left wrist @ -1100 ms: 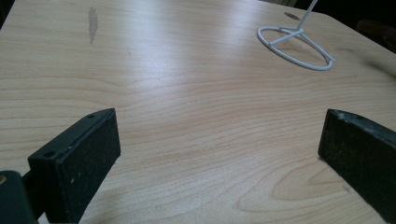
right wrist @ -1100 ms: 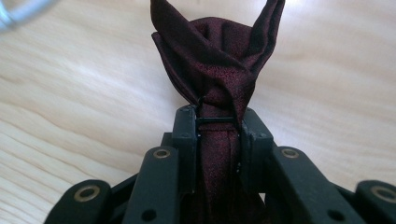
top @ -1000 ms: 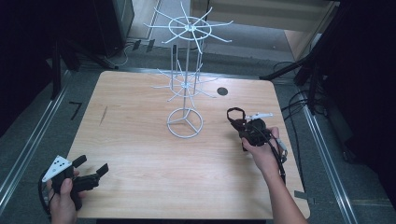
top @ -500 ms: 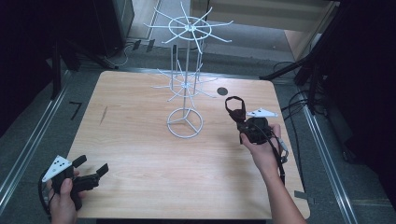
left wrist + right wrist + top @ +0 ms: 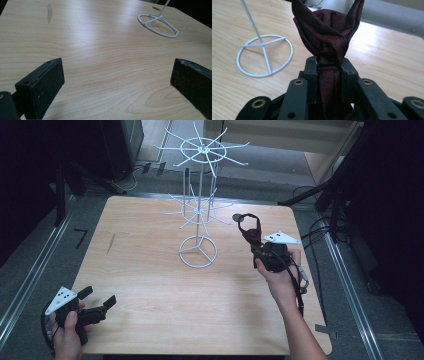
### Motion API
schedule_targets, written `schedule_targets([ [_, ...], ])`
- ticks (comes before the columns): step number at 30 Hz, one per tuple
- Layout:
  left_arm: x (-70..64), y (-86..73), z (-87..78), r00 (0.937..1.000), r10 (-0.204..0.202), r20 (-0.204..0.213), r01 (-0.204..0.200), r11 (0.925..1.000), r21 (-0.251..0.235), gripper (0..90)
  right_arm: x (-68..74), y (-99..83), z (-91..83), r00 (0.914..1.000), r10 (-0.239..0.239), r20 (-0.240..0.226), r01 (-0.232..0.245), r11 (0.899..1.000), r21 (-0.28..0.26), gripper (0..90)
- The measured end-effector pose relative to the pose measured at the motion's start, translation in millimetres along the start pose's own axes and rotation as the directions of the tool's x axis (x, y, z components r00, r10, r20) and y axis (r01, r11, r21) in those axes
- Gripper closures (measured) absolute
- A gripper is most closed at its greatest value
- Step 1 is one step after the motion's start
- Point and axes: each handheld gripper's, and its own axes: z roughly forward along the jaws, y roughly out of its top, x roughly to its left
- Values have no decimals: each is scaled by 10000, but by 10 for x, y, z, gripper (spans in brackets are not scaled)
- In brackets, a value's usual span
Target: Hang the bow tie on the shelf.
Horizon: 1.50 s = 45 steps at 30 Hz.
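Right tongs (image 5: 251, 241) clamped on dark red cloth loop (image 5: 250, 227) beside white wire rack (image 5: 199, 215), left tongs (image 5: 98, 301) apart over table (image 5: 150, 270)

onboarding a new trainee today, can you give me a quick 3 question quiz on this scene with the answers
1. True or false: the left tool is clamped on a piece of cloth.
2. Multiple choice: what does the right tool hold? A) a white wire hook B) a dark red fabric loop C) a cable
3. Short answer: what does the white wire rack stand on?

Key
1. False. Its jaws are wide apart above the bare wooden table, with nothing between them.
2. B. The fabric is pinched between the shut jaws and its loop rises above them.
3. A round ring base resting on the table, to the left of the right tool in the high view.
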Motion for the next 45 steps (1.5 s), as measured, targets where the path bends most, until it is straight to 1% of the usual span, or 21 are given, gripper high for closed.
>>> schedule_targets([
  [1, 0, 0, 0, 10000, 3, -1, -3, 10000, -1, 0, 7, 17, -15, 10000, -4, -11, 4, 10000, -76, 734],
  [2, 0, 0, 0, 10000, 1, 0, -1, 10000, 0, 0, 21, 51, -53, 10000, -16, -16, 15, 9996, -278, 734],
  [4, 0, 0, 0, 10000, 2, -1, -2, 10000, -2, 0, 24, 62, -63, 10000, -6, -41, 4, 9995, -301, 734],
  [5, 0, 0, 0, 10000, -3, 1, 3, 10000, -2, 0, 35, 88, -92, 10000, -29, -58, 27, 9992, -409, 734],
  [6, 0, 0, 0, 10000, 4, -1, -4, 10000, 1, 0, 35, 88, -92, 10000, -29, -58, 27, 9992, -409, 734],
  [7, -1, 0, 0, 10000, -3, 0, 3, 10000, 1, 0, 49, 115, -126, 10000, -53, -55, 50, 9985, -547, 734],
  [10, 0, 1, 0, 10000, -6, 6, 6, 10000, 3, 0, 63, 133, -155, 9999, -57, -96, 50, 9980, -638, 734],
  [13, -1, 1, 2, 10000, -7, 6, 7, 10000, 3, 0, 118, 164, -214, 9996, -164, -210, 146, 9966, -809, 734],
  [28, 1, 1, 1, 10000, 0, 6, 0, 10000, 13, 0, 270, 163, -346, 9971, -295, -698, 214, 9932, -1148, 733],
  [29, 0, 1, 2, 10000, -8, 5, 8, 10000, 8, 0, 292, 152, -350, 9961, -380, -799, 288, 9932, -1126, 734],
  [35, 0, 1, 1, 10000, -14, -11, 14, 10000, 3, 0, 375, 120, -327, 9933, -614, -982, 510, 9932, -1051, 734],
  [37, 0, 1, 0, 10000, -15, -11, 15, 10000, 8, 0, 403, 104, -298, 9923, -682, -1030, 582, 9935, -978, 734],
  [38, 0, 1, 1, 10000, -26, -8, 26, 10000, 6, 0, 425, 86, -259, 9918, -714, -1061, 627, 9945, -835, 733],
  [40, 0, 1, 1, 10000, -23, -6, 23, 10000, 13, 0, 433, 79, -242, 9914, -738, -1085, 654, 9948, -784, 734],
  [45, 1, 1, 0, 10000, -23, 4, 23, 10000, 8, 0, 470, 28, -130, 9905, -743, -1158, 691, 9964, -481, 733],
])
